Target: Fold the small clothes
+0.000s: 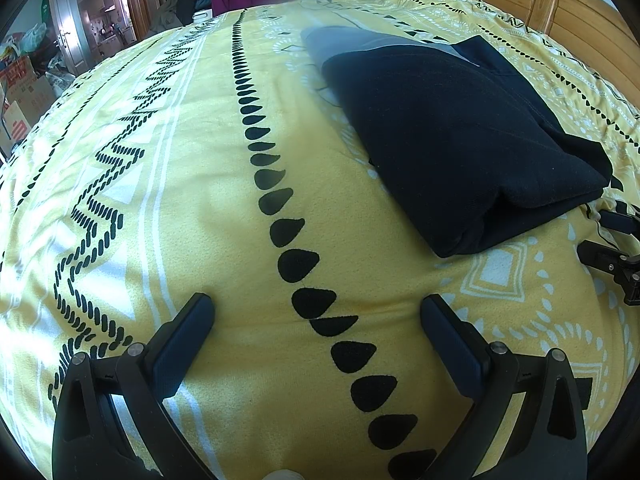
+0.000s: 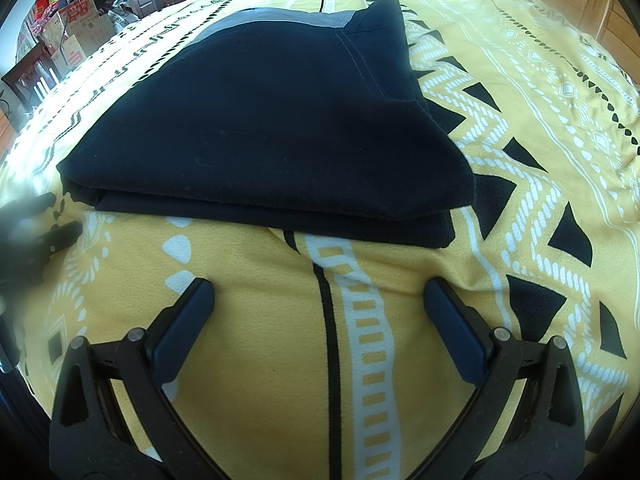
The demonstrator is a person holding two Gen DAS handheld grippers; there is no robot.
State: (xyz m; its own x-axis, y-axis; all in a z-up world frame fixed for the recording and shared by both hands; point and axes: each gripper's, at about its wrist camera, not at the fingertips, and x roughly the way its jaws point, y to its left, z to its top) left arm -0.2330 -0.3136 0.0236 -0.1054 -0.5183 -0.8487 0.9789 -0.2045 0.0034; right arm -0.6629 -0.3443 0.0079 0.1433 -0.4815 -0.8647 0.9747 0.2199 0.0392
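Left wrist: left tool [image 1: 316, 308] released, empty; folded dark garment [image 1: 452, 136] lies ahead-right on the bed [image 1: 180, 220].
Right wrist: right tool [image 2: 318, 294] released; garment [image 2: 260, 132] dead ahead, near, long axis running away. Right is nearer.

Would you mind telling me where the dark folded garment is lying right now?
The dark folded garment lies on the yellow patterned bedspread, directly ahead of the open right hand-held gripper and right of the left hand-held gripper.

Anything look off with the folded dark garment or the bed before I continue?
Nothing stands out. The dark garment lies folded flat on the yellow bedspread, its layers only slightly offset at the near edge. Both the left gripper and right gripper are open and empty.
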